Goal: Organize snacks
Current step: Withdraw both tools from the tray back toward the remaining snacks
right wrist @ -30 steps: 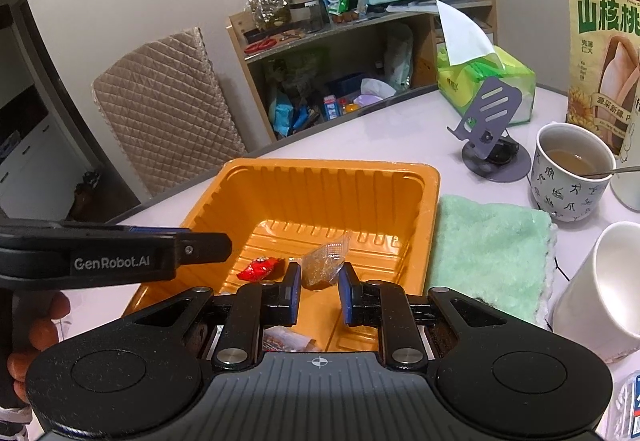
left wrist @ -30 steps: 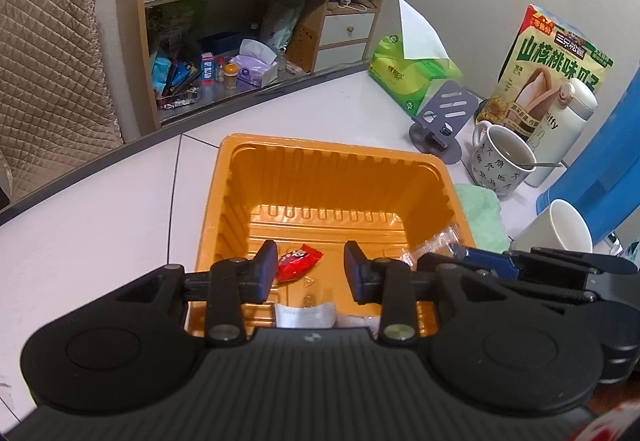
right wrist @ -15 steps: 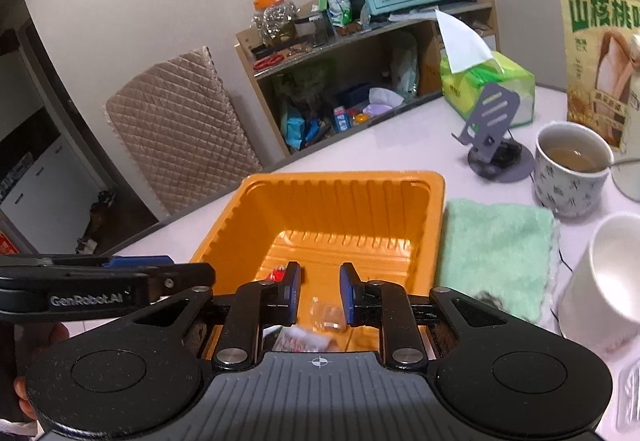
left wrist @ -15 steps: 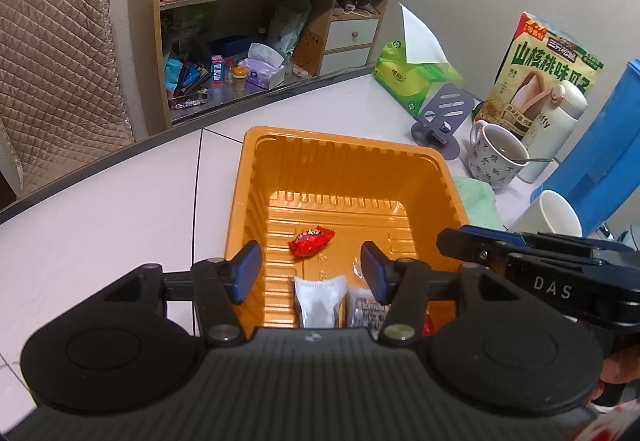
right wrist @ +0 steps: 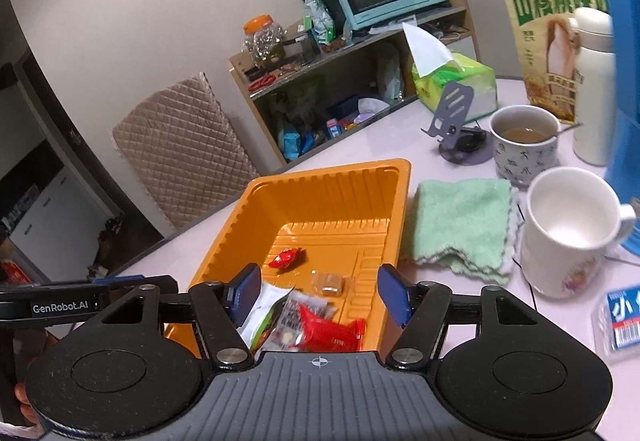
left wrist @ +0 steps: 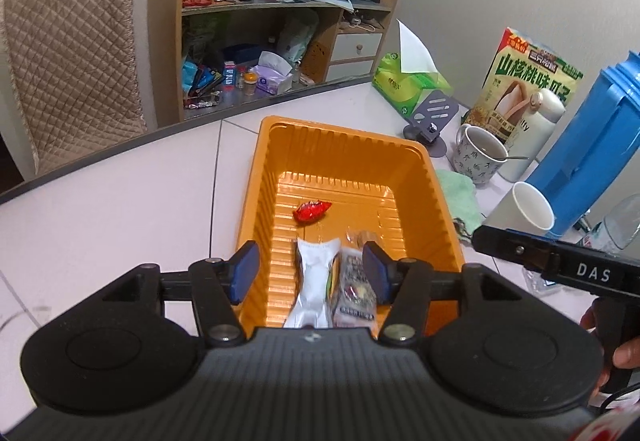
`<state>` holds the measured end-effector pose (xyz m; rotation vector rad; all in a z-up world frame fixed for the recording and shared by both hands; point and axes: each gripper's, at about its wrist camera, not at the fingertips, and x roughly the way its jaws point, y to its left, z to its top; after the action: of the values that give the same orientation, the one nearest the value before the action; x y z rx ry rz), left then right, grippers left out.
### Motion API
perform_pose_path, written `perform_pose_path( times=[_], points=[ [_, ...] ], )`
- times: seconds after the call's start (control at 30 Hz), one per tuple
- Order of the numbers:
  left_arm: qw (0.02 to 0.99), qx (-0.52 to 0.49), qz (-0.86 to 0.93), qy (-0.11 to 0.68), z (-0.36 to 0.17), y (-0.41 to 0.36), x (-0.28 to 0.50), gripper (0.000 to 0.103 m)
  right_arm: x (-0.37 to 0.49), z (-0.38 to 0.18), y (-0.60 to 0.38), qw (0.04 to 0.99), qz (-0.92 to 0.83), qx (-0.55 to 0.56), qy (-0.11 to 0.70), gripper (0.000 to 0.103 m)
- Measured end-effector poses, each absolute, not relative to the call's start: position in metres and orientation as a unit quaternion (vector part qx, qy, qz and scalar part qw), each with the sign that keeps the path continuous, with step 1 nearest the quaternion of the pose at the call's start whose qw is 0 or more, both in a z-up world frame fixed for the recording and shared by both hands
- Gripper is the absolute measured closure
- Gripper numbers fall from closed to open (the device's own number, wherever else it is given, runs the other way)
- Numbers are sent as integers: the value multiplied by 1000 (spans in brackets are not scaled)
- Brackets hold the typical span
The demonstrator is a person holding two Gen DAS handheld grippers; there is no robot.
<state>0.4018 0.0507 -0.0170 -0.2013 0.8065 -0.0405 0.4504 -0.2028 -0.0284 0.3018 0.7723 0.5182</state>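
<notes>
Across the middle of both wrist views sits one orange tray (left wrist: 416, 161) on the white tabletop (left wrist: 120, 201), and it holds the snacks: one small red candy (left wrist: 312, 210) alone on the tray floor, one clear-wrapped brown sweet (right wrist: 329, 283) lower down, then one white packet (left wrist: 314, 281), one printed packet (left wrist: 354, 291) and one red packet (right wrist: 332, 329) bunched at the bottom edge of the frame. The left hand-held gripper (left wrist: 311, 273) hangs over the tray's near end, jaws wide apart and holding nothing. The right hand-held gripper (right wrist: 320, 291) is likewise spread wide and empty above the same packets. Right of the tray lie one green cloth (right wrist: 460, 225), two mugs, one white mug (right wrist: 568, 233) and one patterned mug (right wrist: 522, 143), and one blue jug (left wrist: 592, 145).
</notes>
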Motion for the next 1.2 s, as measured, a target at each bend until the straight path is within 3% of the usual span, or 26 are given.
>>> perform_pose_path(
  times=[0.33, 1.2],
  points=[
    [913, -106, -2, 394, -4, 56, 345, 49, 403, -14, -219, 881, 245, 158, 372, 28],
    [912, -110, 20, 394, 2, 44, 218, 45, 286, 4, -211, 868, 278, 129, 390, 27]
  ],
)
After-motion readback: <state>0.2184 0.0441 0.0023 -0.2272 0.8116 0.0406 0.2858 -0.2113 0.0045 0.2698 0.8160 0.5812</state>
